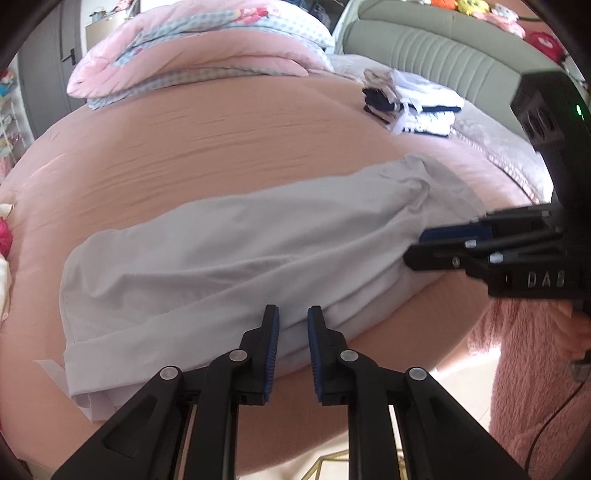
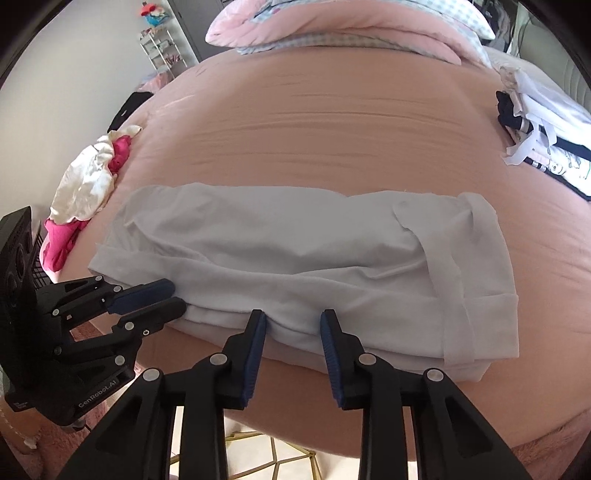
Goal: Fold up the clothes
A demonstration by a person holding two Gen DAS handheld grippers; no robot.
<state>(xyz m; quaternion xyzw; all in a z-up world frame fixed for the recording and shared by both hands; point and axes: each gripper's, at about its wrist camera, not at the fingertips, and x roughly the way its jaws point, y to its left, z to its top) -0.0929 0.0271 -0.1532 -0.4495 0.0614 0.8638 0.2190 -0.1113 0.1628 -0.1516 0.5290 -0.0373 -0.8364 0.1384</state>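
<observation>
Read the left gripper [image 1: 293,314] as nearly shut: jaws narrow, pinching the near edge of the white garment [image 2: 295,240] at its left end, on the stacked layers. Read the right gripper [image 2: 293,321] as partly closed: jaws narrowed about a bunch of the same near edge, further right, with both pads touching cloth and a small pucker beside the left pad. Treat both as grips on fabric, angled down from the near side.

Locate the garment on the near part of the pink bed sheet [image 2: 332,129]: already folded into a long band running left to right, several layers thick, with a cuffed band at the right end.

Judge the step in hand as seizing the near long edge for a further fold, not yet lifted.

For the next move:
- Raise both grippers together and level.
- Hold the spacing between them, so as to keep the edge taut.
- Carry the edge toward the far edge of the band and lay it down flush.
- Check for all layers caught, not the top ones alone.
- Watch the right cuff for unrolling.

Further out, note a stack of folded clothes [image 2: 546,140] at far right, well apart; an unfolded white and pink pile [image 2: 88,184] at left; a folded quilt [image 2: 332,29] at the far side.
</observation>
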